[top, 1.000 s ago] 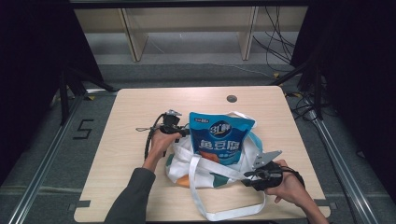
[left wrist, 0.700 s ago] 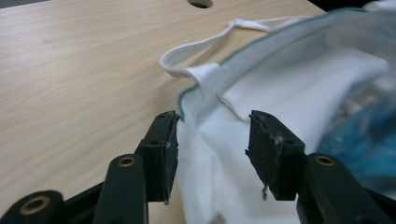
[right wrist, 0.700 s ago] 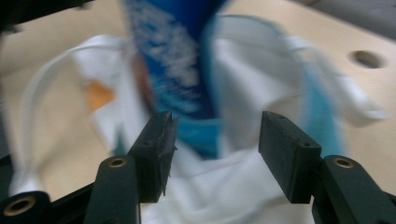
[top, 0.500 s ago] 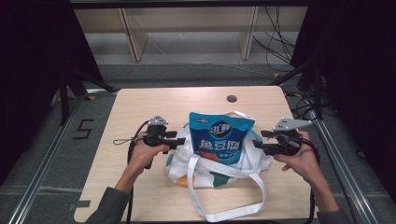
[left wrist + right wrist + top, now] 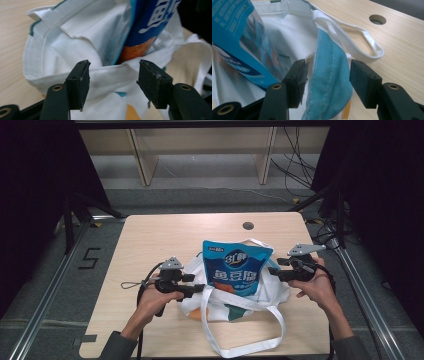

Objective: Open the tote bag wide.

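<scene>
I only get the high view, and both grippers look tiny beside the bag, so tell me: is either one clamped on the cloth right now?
Observer: No. The left gripper has its jaws apart, with the white bag rim lying between them, and the pads are not pressing on it; they have just been opening.
Operator: And the right one?
Observer: The right gripper is open too. A blue fold of cloth hangs between its jaws, loose.
Operator: How deep does the blue pouch sit?
Observer: The blue pouch goes down inside the bag's mouth, and its orange lower part shows just above the near rim.
</scene>
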Available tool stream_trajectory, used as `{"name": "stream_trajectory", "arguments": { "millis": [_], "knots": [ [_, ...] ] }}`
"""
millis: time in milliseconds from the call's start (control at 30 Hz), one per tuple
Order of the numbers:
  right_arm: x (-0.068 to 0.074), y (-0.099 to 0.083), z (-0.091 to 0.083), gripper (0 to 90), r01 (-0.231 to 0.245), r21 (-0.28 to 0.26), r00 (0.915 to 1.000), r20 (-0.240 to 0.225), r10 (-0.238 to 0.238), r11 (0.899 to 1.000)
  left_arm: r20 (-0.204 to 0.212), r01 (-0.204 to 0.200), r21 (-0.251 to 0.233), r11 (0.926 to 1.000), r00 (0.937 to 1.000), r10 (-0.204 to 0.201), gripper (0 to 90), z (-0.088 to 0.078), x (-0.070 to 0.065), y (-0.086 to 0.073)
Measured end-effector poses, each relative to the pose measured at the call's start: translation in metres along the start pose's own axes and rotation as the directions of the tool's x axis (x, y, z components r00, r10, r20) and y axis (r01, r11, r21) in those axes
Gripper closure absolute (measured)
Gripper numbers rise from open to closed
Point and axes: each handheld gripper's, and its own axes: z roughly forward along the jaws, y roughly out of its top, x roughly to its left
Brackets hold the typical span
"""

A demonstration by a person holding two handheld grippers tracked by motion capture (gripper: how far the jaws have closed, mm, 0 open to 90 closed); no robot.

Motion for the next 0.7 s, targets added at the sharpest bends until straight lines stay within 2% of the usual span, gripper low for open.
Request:
{"name": "stream_trajectory", "arguments": {
  "millis": [67,133,200,233,300,333,367,433,467,500,533,567,600,633,667,700],
  "knots": [
    [-0.001,0.001,0.001,47.8,-0.007,0.001,1.0,0.004,0.007,1.0,0.006,0.016,-0.004,0.9999,0.9998,-0.016,40.0,-0.002,-0.008,-0.002],
    [-0.001,0.001,0.002,47.8,0.0,-0.004,1.0,0.006,0.0,1.0,0.041,0.033,-0.019,0.9993,0.9986,-0.033,38.8,-0.003,-0.017,-0.003],
    [-0.001,0.002,0.003,47.8,-0.005,0.002,1.0,0.002,0.005,1.0,0.054,0.05,-0.02,0.9986,0.9974,-0.049,34.3,-0.002,-0.024,-0.003],
    [-0.003,0.003,0.004,47.8,0.007,-0.003,0.9999,0.008,-0.007,1.0,0.061,0.052,-0.006,0.9986,0.9968,-0.051,34.0,0.001,-0.027,-0.005],
    [-0.005,0.005,0.006,48.2,-0.001,-0.006,0.9999,0.014,0.001,1.0,0.04,0.042,0.035,0.9985,0.9982,-0.044,34.4,0.008,-0.035,-0.01],
    [-0.006,0.006,0.007,49.3,0.008,-0.003,0.9999,0.009,-0.008,1.0,0.044,0.03,0.052,0.9982,0.9985,-0.032,37.2,0.013,-0.037,-0.013],
    [-0.005,0.007,0.01,50.8,-0.003,-0.001,1.0,0.007,0.003,1.0,0.04,0.025,0.059,0.9979,0.9988,-0.027,42.9,0.017,-0.039,-0.017],
    [-0.005,0.011,0.015,58.1,0.021,-0.006,0.9998,0.007,-0.021,1.0,0.028,-0.034,0.071,0.9969,0.9991,0.032,59.1,0.024,-0.042,-0.026],
    [-0.005,0.012,0.019,63.3,0.039,-0.022,0.9992,0.006,-0.039,0.999,0.009,-0.088,0.075,0.9933,0.9961,0.087,65.1,0.027,-0.043,-0.031],
    [-0.004,0.014,0.023,72.5,0.071,-0.009,0.9974,0.014,-0.071,0.997,0.002,-0.117,0.082,0.9898,0.9931,0.117,74.3,0.028,-0.045,-0.036],
    [-0.005,0.015,0.027,79.7,0.102,0.007,0.9935,0.05,-0.102,0.995,0.014,-0.13,0.078,0.9885,0.9916,0.129,78.6,0.029,-0.046,-0.04],
    [-0.006,0.016,0.029,84.3,0.121,0.017,0.9887,0.087,-0.122,0.993,0.024,-0.149,0.098,0.984,0.9888,0.147,80.4,0.028,-0.049,-0.044],
    [-0.008,0.017,0.032,87.1,0.123,0.026,0.986,0.109,-0.125,0.992,0.021,-0.184,0.118,0.9758,0.9829,0.183,81.4,0.026,-0.053,-0.049],
    [-0.012,0.017,0.034,88.0,0.117,0.012,0.9851,0.125,-0.118,0.993,0.02,-0.238,0.154,0.9591,0.9712,0.237,82.5,0.022,-0.057,-0.057],
    [-0.017,0.016,0.038,88.3,0.097,0.003,0.9837,0.152,-0.096,0.995,0.027,-0.242,0.174,0.9546,0.9702,0.241,83.1,0.021,-0.061,-0.066],
    [-0.022,0.015,0.04,88.3,0.093,0.03,0.9806,0.171,-0.096,0.995,0.032,-0.249,0.197,0.9483,0.9682,0.248,83.3,0.019,-0.063,-0.076]
  ]
}}
